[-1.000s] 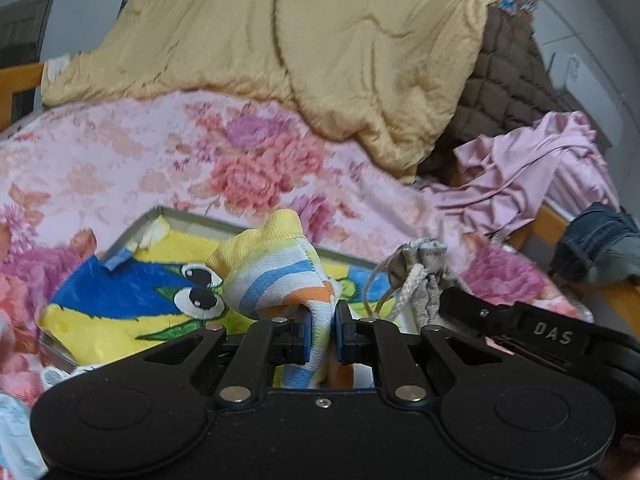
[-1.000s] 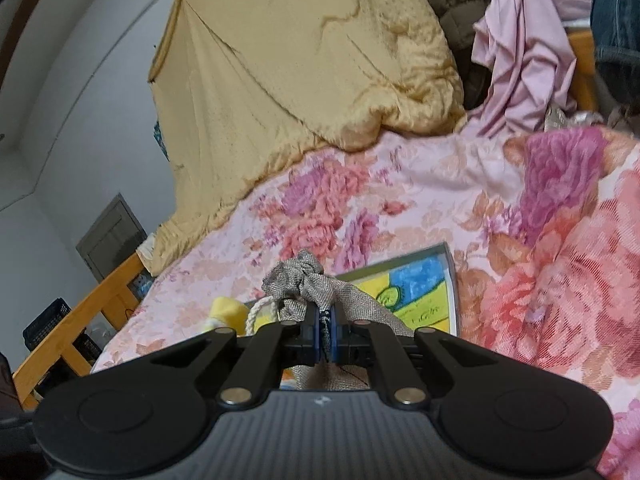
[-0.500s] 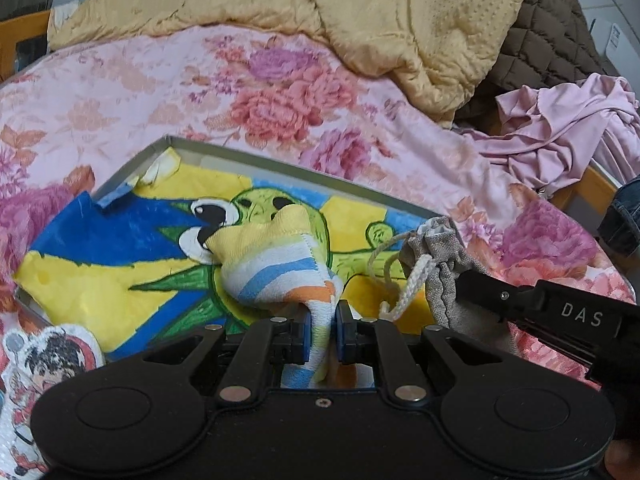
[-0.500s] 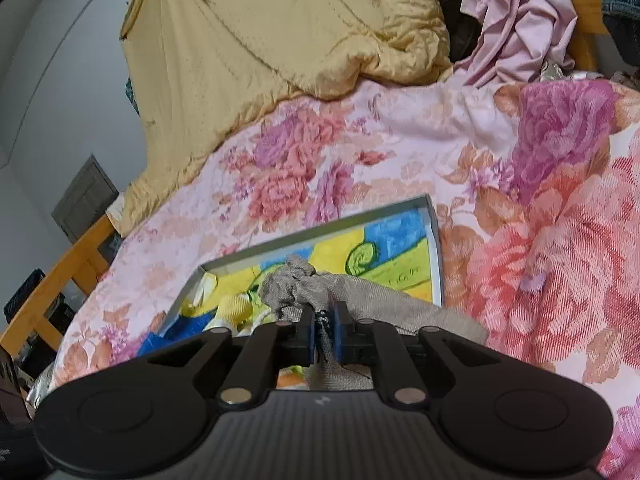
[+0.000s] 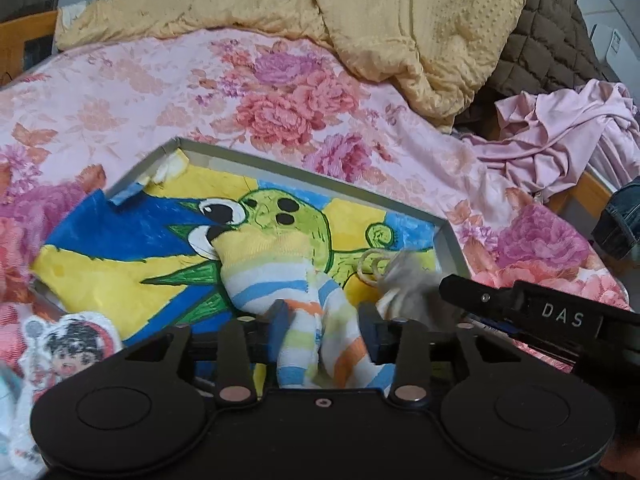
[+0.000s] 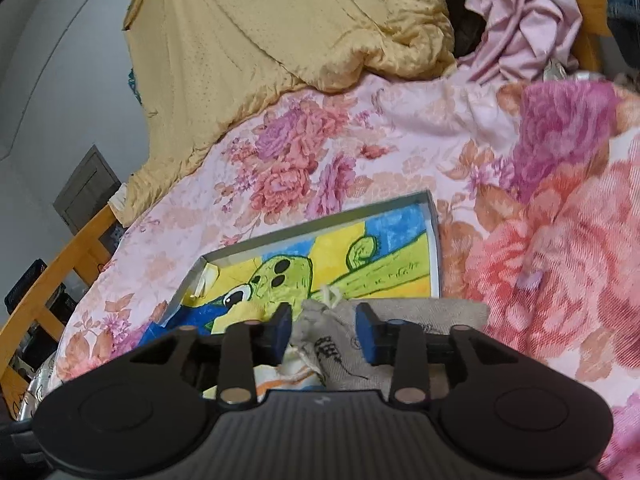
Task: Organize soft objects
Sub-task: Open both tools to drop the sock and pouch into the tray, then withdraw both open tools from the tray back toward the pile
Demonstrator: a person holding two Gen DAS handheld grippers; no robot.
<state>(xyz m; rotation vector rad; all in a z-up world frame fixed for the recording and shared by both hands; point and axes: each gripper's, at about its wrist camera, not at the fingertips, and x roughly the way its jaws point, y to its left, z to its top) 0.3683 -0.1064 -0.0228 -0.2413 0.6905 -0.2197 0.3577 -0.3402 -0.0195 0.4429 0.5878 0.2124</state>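
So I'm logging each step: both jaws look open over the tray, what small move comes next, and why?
Probably draw both grippers back. The left gripper stands open around the striped sock, the right gripper open around the grey pouch, and both items seem to rest in the tray.

Tray [image 5: 248, 159] on bedspread [image 5: 120, 80], two soft items inside

Sock [image 5: 280, 268] at tray centre; pouch [image 5: 408, 280] at its 3 o'clock; quilt [image 5: 400, 20] beyond tray at 12 o'clock
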